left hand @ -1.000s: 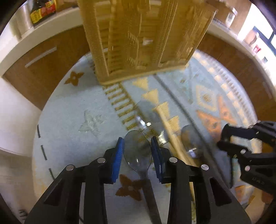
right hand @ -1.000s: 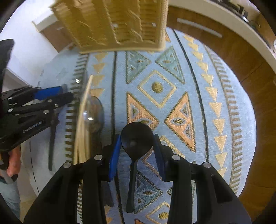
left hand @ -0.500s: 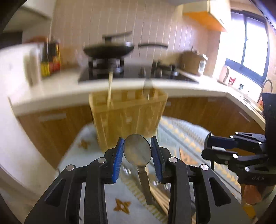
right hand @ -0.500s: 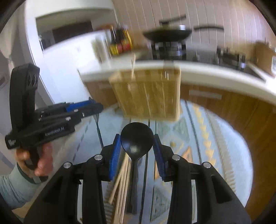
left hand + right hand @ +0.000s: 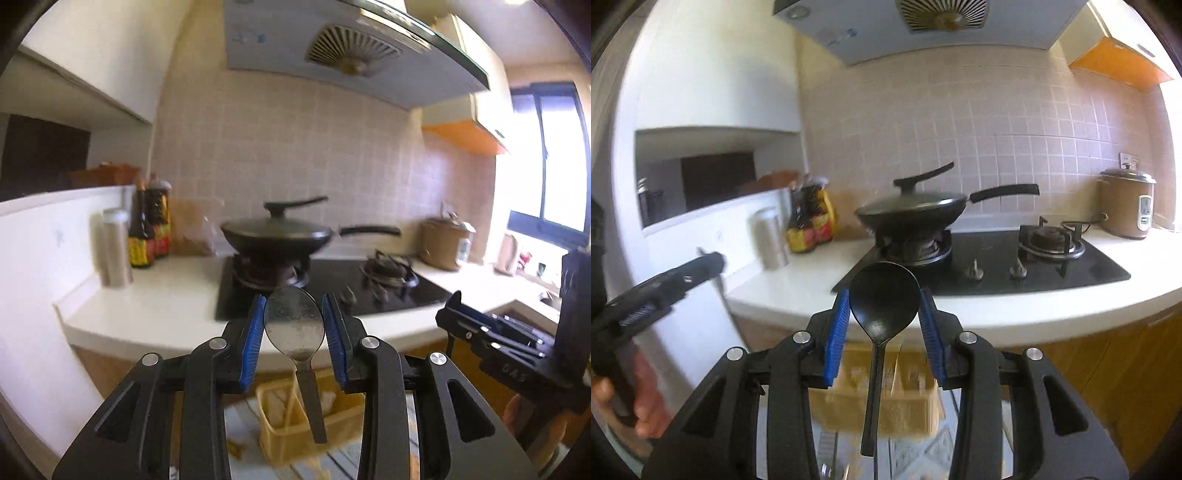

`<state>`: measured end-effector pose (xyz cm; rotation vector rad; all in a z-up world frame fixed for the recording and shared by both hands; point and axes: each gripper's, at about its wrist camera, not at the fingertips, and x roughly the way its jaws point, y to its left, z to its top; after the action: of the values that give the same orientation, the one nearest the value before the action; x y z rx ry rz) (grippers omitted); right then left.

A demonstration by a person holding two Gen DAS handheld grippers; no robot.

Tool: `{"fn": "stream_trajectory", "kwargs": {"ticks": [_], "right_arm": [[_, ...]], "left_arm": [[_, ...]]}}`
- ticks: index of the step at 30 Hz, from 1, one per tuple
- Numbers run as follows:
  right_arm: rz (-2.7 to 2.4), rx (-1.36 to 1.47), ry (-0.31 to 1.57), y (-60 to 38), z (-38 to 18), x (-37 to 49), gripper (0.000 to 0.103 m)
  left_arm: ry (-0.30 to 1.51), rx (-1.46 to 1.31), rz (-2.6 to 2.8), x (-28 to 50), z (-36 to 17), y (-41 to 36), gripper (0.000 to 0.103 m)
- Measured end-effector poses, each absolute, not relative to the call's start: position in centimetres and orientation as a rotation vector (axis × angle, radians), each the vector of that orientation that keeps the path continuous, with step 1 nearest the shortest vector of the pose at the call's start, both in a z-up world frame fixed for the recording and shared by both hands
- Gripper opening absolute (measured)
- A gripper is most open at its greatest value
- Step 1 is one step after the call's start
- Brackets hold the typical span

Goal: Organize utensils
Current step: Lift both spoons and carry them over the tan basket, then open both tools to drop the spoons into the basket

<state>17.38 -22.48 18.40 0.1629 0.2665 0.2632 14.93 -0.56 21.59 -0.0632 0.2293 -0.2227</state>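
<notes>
a: while both tools point across the kitchen, what does the left gripper (image 5: 294, 326) hold?
b: its blue pads clamp the bowl of a metal spoon (image 5: 294, 325), handle hanging down, jaws partly closed.
a: and the right gripper (image 5: 884, 325)?
b: it pinches a black spoon (image 5: 884, 301) by the bowl in the same way.
a: where is the basket (image 5: 879, 402)?
b: below the spoons, on a patterned cloth, in front of the counter (image 5: 997, 310) with stove and wok (image 5: 912, 214).

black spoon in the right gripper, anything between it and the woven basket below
Nothing visible. The black spoon hangs handle-down from the right gripper, with the woven basket below and beyond its handle, and only open air between them.
</notes>
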Motion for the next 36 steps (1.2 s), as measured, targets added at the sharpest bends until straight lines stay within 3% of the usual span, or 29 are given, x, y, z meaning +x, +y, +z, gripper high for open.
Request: {"fn": "stream_trajectory", "kwargs": {"ticks": [13, 27, 29, 33, 36], "right_arm": [[0.208, 0.163, 0.293, -22.7, 13.9, 24.8, 0.035], [0.208, 0.127, 0.28, -22.3, 11.4, 23.5, 0.035], [0.212, 0.12, 0.282, -22.4, 11.4, 23.2, 0.045], [0.206, 0.126, 0.28, -23.0, 11.8, 22.0, 0.047], [0.203, 0.118, 0.288, -23.2, 12.0, 21.1, 0.047]], "left_arm": [[0.246, -0.066, -0.209, 21.4, 17.9, 0.9, 0.03], [0.32, -0.009, -0.216, 22.3, 11.9, -0.5, 0.031], [0.328, -0.012, -0.222, 22.1, 11.8, -0.4, 0.036], [0.324, -0.02, -0.232, 20.9, 12.2, 0.1, 0.045], [0.327, -0.03, -0.231, 19.9, 12.6, 0.6, 0.045]]}}
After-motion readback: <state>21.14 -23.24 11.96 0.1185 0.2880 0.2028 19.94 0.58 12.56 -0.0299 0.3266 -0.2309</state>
